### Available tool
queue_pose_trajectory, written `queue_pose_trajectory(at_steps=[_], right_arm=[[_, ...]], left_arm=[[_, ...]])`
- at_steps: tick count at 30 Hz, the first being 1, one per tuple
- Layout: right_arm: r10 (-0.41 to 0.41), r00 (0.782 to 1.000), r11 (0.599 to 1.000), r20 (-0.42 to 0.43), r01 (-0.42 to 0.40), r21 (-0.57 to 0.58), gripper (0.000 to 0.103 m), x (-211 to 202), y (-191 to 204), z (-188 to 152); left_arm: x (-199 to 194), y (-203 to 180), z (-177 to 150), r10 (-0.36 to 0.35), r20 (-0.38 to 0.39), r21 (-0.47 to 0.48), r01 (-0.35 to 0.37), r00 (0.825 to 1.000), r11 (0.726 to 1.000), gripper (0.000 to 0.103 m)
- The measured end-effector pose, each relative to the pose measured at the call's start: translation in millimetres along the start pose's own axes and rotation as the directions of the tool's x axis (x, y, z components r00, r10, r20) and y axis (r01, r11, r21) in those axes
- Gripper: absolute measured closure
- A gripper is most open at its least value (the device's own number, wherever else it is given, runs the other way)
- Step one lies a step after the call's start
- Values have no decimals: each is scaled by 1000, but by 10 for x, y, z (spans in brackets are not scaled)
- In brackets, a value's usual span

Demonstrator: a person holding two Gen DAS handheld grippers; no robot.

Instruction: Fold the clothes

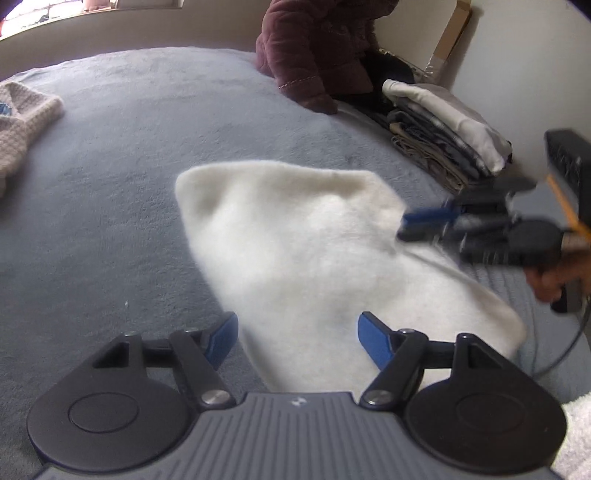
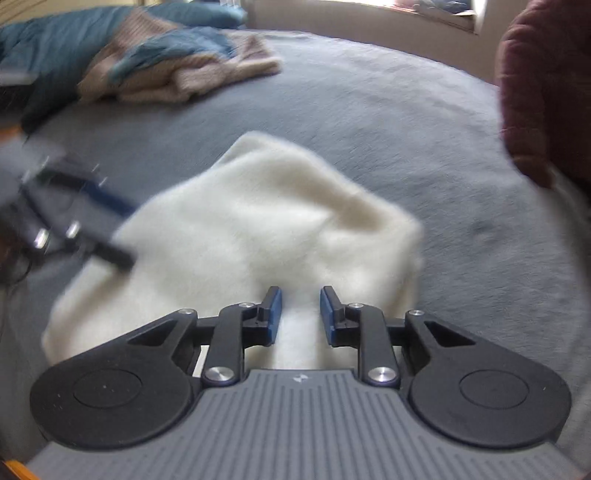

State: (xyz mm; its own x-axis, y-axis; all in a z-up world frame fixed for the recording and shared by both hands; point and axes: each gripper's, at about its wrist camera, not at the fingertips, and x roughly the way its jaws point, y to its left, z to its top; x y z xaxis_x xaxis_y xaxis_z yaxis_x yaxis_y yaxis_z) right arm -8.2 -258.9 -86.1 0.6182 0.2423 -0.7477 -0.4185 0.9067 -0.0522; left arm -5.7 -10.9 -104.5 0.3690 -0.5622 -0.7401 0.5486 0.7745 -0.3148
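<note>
A white fluffy garment [image 1: 295, 236] lies folded on the grey bed cover [image 1: 110, 206]. My left gripper [image 1: 295, 321] hovers over its near edge, wide open, with nothing pinched between the blue pads. In the left wrist view my right gripper [image 1: 402, 227] reaches in from the right, its tips at the garment's right edge, held by a hand [image 1: 554, 280]. In the right wrist view the right gripper [image 2: 301, 291] stands just above the white garment [image 2: 258, 221] with a narrow gap between its pads, which do not visibly press on cloth. The left gripper [image 2: 131, 236] shows blurred at the left.
A stack of folded clothes [image 1: 443, 125] sits at the right by the wall, beside a cardboard piece [image 1: 450, 33]. A maroon padded jacket [image 1: 317, 55] lies at the back. A beige knit sweater [image 2: 177, 70] and blue cloth [image 2: 55, 48] are heaped on the far side.
</note>
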Motion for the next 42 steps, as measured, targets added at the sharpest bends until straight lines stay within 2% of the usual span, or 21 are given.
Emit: queue_pose_trajectory(at_steps=[2,5,7,9,11,12,13,14,18,20,23,24,26,28,30,33,36,39,42], right_arm=[[19,998,1000,54,-19,3,82,-257,-58,68],[129,986,992,109,-127,-25,81,-625,-37,92],[202,976,977,82,-196,-83,81,-740,71,36],[250,968,959,4,-247,-139,81,-695,200,-68],[155,979,952,-134,-184,-245,81,-421,358,-295],[104,982,939,-158,-150,-309,81,-304,432,-435],[85,986,933,-142,-129,-336,81,-256,471,-530],[85,988,941,-126,-121,-315,81,-269,470,-544],[48,995,957,-92,-72,-282,80,-509,451,-446],[64,995,943,-81,-87,-321,79,-671,483,-423],[207,971,918,-123,-236,-318,78,-797,553,-399],[218,964,906,-152,-258,-336,78,-741,595,-430],[119,967,886,-226,-206,-416,78,-518,720,-594],[49,967,866,-250,-166,-473,78,-295,786,-797],[29,972,864,-235,-142,-483,78,-220,831,-874],[18,973,869,-232,-130,-478,78,-279,854,-825],[34,976,868,-216,-136,-478,78,-468,812,-714],[78,986,898,-148,-134,-420,77,-698,701,-537],[141,989,951,-44,-148,-272,76,-834,500,-365]], left_arm=[[-7,-25,-42,-16,-24,-8,15,1000,1000,30],[48,-99,-111,-26,-76,3,26,997,1000,29],[81,-157,-134,-4,-87,23,6,996,1000,27],[96,-173,-125,7,-94,21,-6,996,1000,26],[112,-178,-135,0,-108,-1,0,994,1000,26],[130,-174,-136,-10,-120,-17,8,993,1000,26],[122,-178,-146,-5,-118,-17,3,993,1000,26],[107,-185,-158,5,-113,-13,-6,994,1000,26],[1,-213,-172,20,-106,5,-19,994,1000,27],[-18,-233,-174,7,-119,9,-6,993,1000,27],[-20,-293,-190,-26,-149,29,30,989,999,26],[-20,-315,-201,-36,-157,37,42,987,998,24],[32,-393,-260,-22,-184,78,37,983,996,23],[101,-470,-335,3,-214,122,23,977,992,23],[182,-531,-428,33,-243,156,5,969,988,22],[222,-548,-480,31,-286,159,15,958,987,24],[140,-561,-475,47,-274,192,7,961,981,25],[23,-565,-465,42,-258,220,16,965,975,25],[-108,-587,-413,26,-230,233,30,973,972,25]])
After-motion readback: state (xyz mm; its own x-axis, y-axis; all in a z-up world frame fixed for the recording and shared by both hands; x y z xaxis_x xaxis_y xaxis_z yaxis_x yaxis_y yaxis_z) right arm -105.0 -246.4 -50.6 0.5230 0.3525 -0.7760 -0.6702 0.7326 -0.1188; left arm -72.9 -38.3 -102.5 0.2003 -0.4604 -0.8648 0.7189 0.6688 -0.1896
